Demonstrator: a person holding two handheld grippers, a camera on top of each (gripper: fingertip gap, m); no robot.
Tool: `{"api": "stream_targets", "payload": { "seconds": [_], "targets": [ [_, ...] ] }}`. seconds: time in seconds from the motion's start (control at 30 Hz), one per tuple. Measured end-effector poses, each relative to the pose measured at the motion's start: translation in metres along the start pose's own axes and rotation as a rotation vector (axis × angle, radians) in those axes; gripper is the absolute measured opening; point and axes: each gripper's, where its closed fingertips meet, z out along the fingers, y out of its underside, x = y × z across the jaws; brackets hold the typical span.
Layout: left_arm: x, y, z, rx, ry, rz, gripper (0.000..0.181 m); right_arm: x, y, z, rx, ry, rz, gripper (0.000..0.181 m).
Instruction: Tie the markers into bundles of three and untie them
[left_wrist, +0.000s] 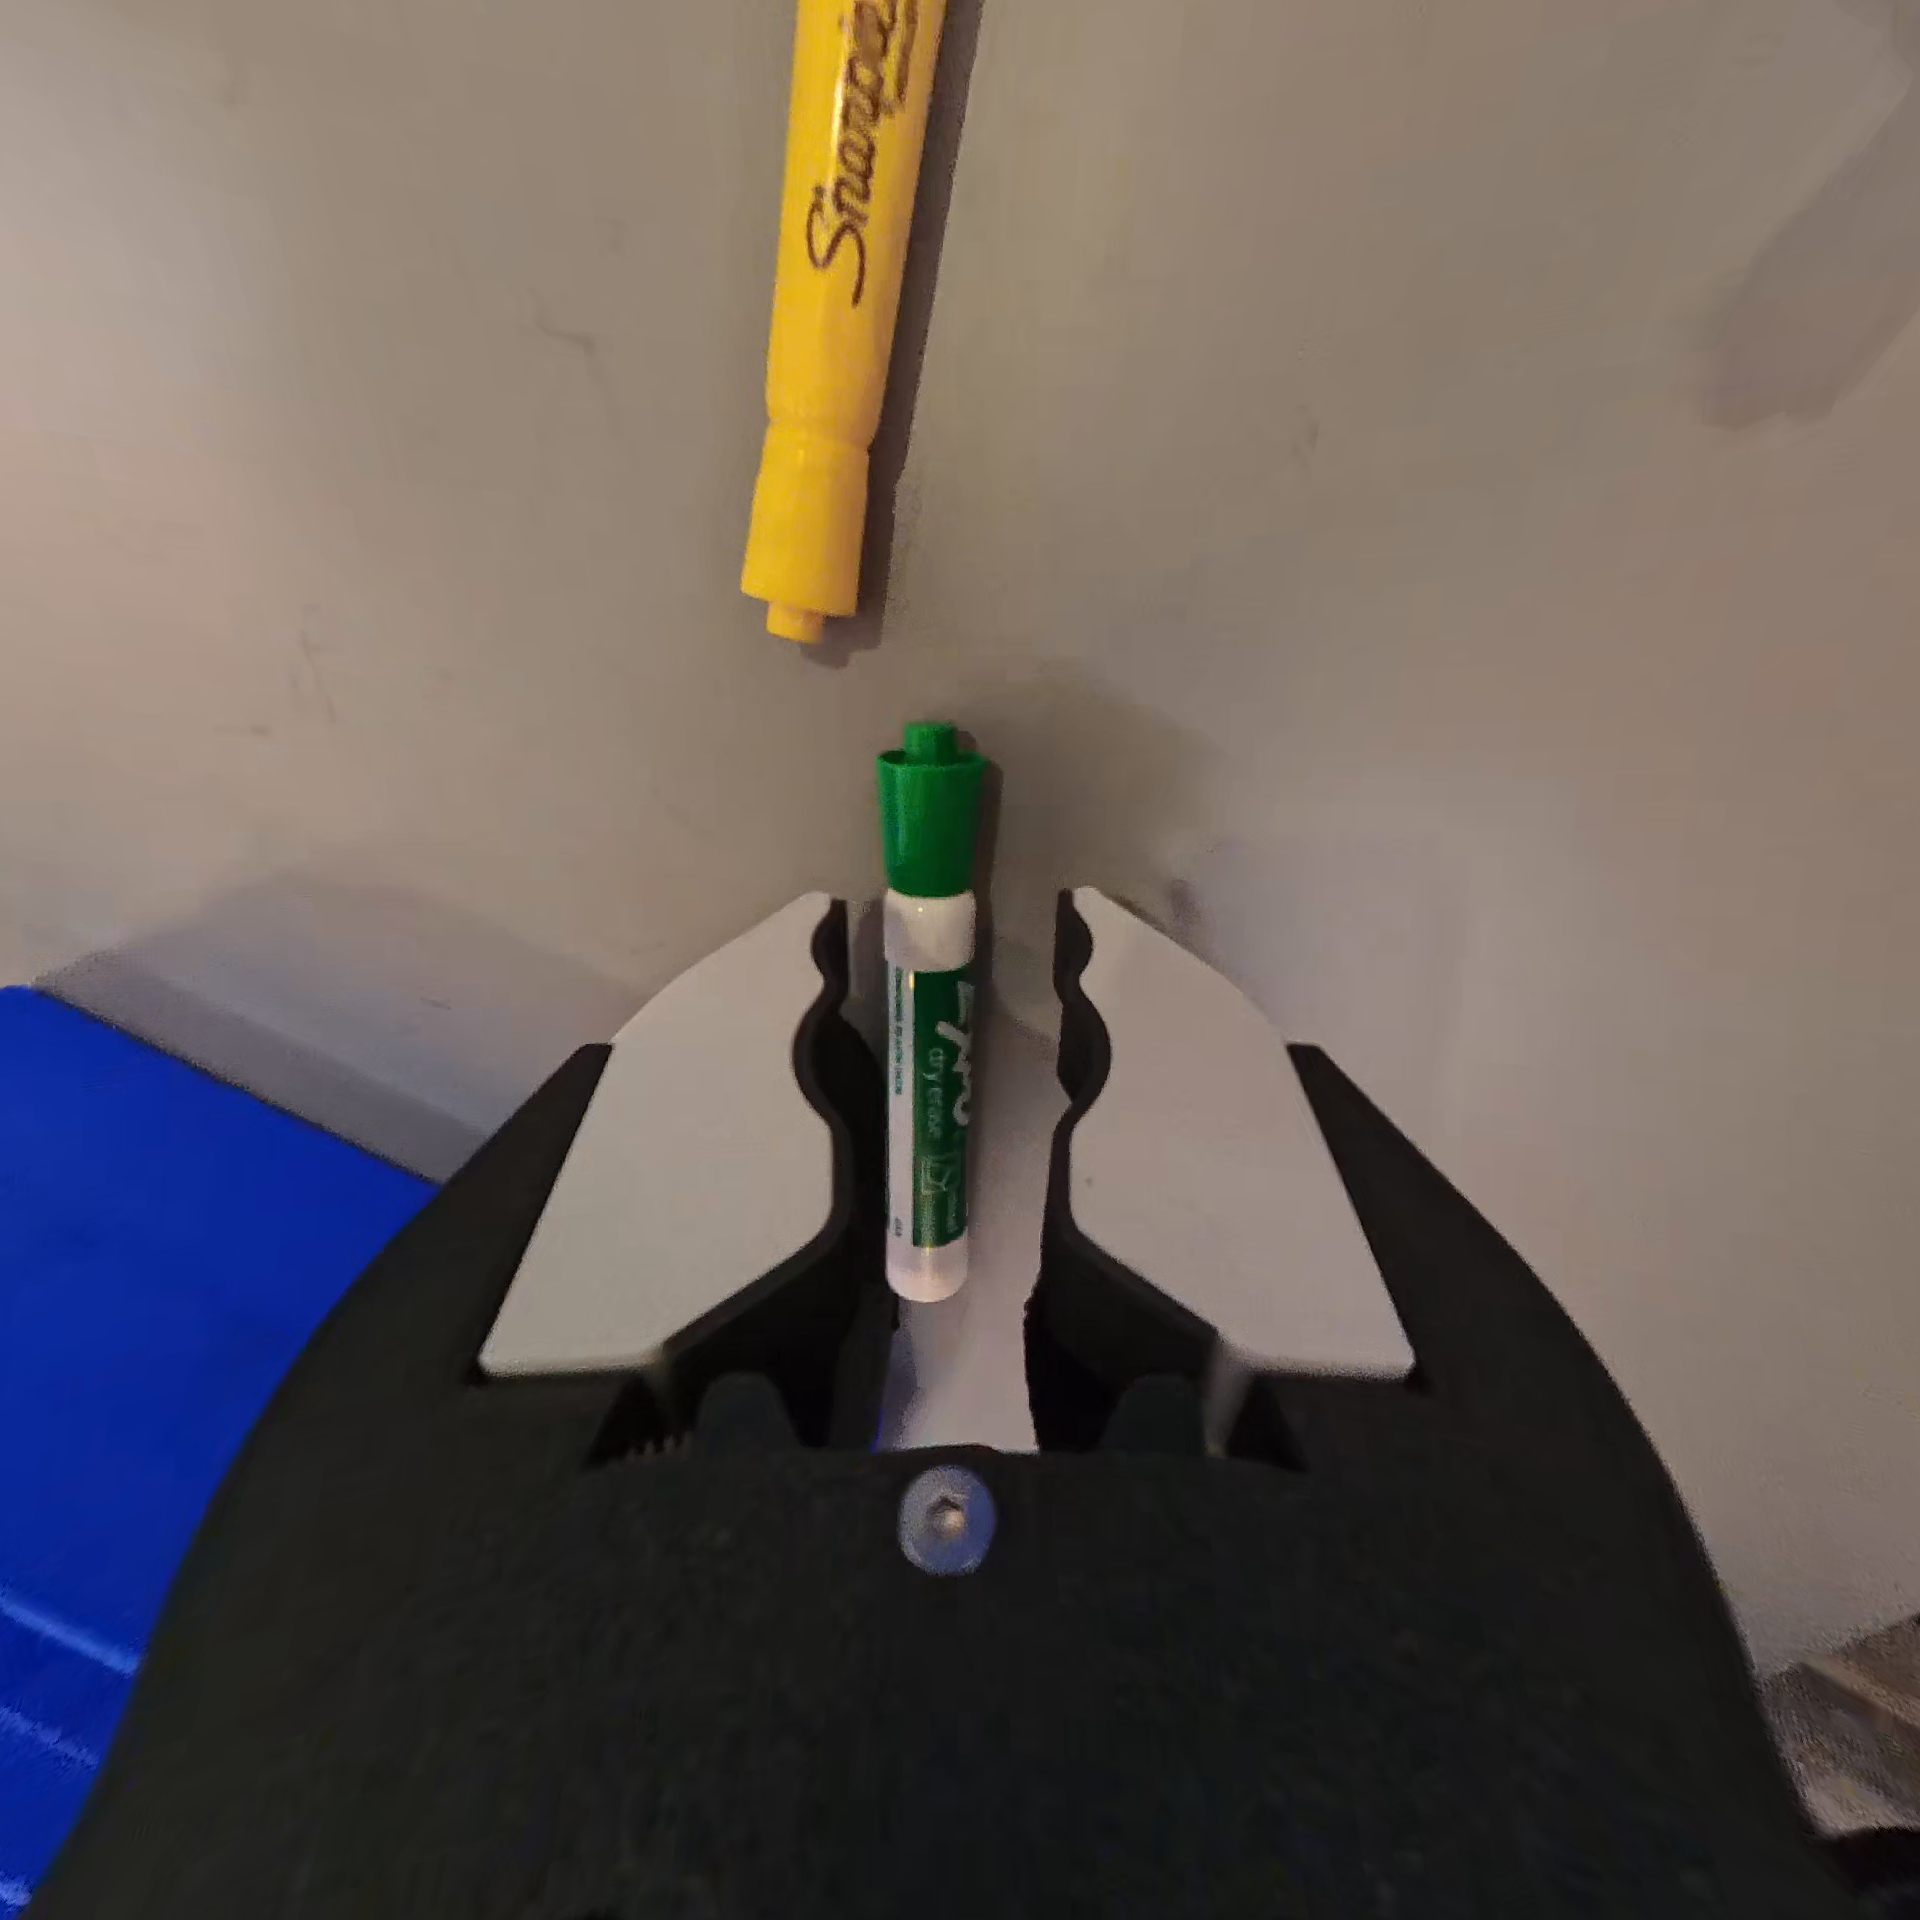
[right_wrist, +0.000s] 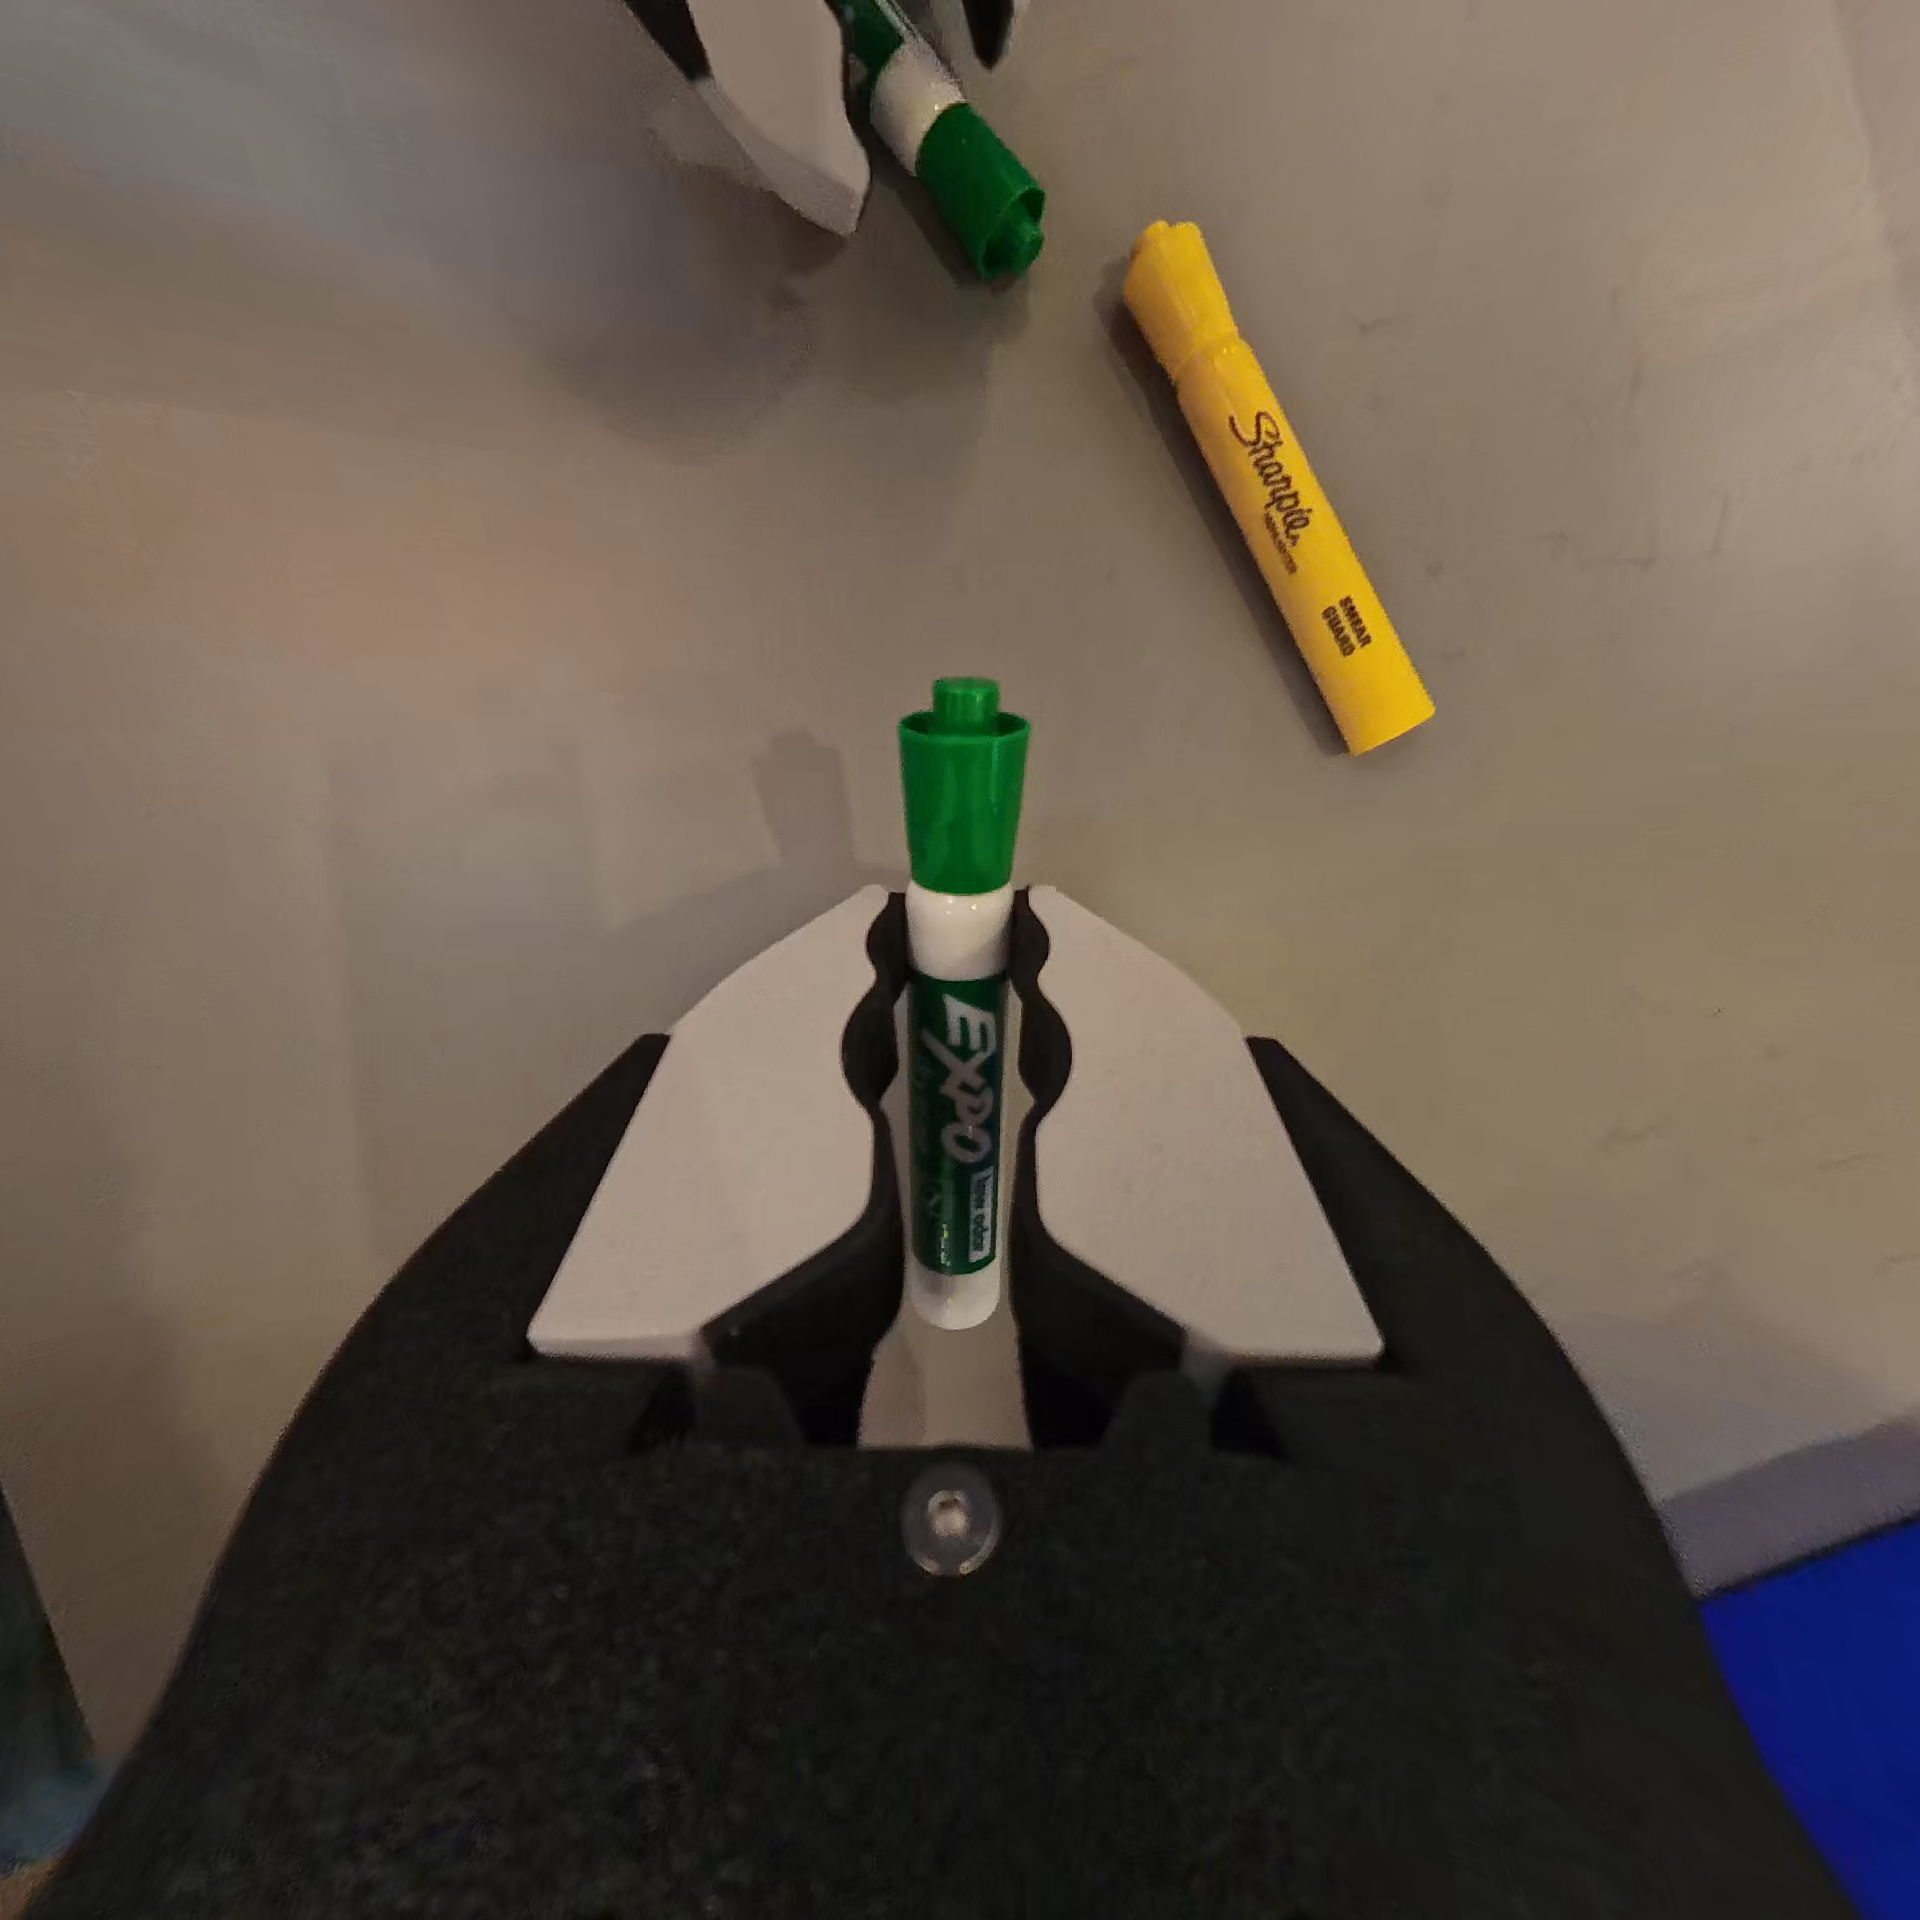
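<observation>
A green dry-erase marker (right_wrist: 956, 997) is clamped in the right claw (right_wrist: 956, 914). A second green marker (left_wrist: 928, 1029) is loosely flanked by the part-open left claw (left_wrist: 951, 914); a yellow highlighter (left_wrist: 842, 301) lies beyond on the grey surface (left_wrist: 1455, 623).

a grey tabletop (left_wrist: 1455, 623) fills both views, with a blue object (left_wrist: 156, 1299) at its near edge.

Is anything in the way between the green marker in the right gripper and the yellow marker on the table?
Nothing visible is. The right gripper is shut on a green marker, and only bare grey table lies between it and the yellow marker. The second green marker lies off to the side.
</observation>
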Motion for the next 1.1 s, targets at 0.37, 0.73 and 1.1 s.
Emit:
{"api": "stream_targets", "payload": {
  "seconds": [0.37,0.73,1.1],
  "targets": [
    [-0.003,-0.006,0.009,-0.067,0.031,-0.05,0.016,-0.001,0.009,-0.001,0.026,-0.031,0.003,0.019],
    [0.001,-0.032,-0.025,0.277,0.09,-0.2,0.016,-0.003,0.008,0.001,0.03,-0.041,0.031,0.019],
    [-0.002,-0.078,-0.113,0.973,0.382,-0.517,0.016,-0.007,-0.002,0.01,-0.031,-0.047,0.049,0.019]
  ]
}}
